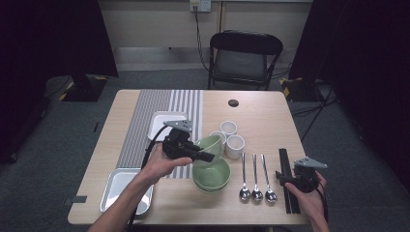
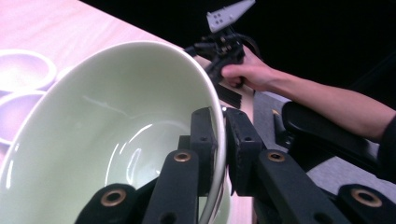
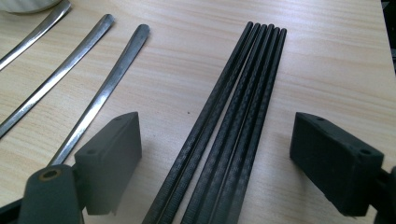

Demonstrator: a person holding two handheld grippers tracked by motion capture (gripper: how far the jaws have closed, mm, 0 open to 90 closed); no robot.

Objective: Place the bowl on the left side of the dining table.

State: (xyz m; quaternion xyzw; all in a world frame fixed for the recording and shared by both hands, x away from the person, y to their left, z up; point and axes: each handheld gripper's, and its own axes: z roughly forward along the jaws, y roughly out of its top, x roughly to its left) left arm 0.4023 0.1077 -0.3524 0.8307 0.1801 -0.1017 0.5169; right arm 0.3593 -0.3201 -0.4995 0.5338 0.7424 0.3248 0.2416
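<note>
My left gripper [image 1: 209, 155] is shut on the rim of a pale green bowl [image 1: 211, 144], holding it tilted just above a stack of matching green bowls [image 1: 212, 178]. In the left gripper view one jaw is inside the bowl [image 2: 107, 130] and the other outside, so the left gripper [image 2: 222, 140] pinches the wall. My right gripper [image 1: 284, 177] rests low at the table's right front, open. In the right gripper view the right gripper [image 3: 217, 135] straddles a bundle of black chopsticks [image 3: 233, 126] without touching it.
Three metal spoons [image 1: 255, 174] lie between the bowls and the chopsticks [image 1: 286, 164]. White cups [image 1: 234, 145] stand behind the bowls. One white tray [image 1: 164, 123] sits on the striped mat, another [image 1: 118, 188] at the front left. A folding chair [image 1: 244, 58] stands beyond the table.
</note>
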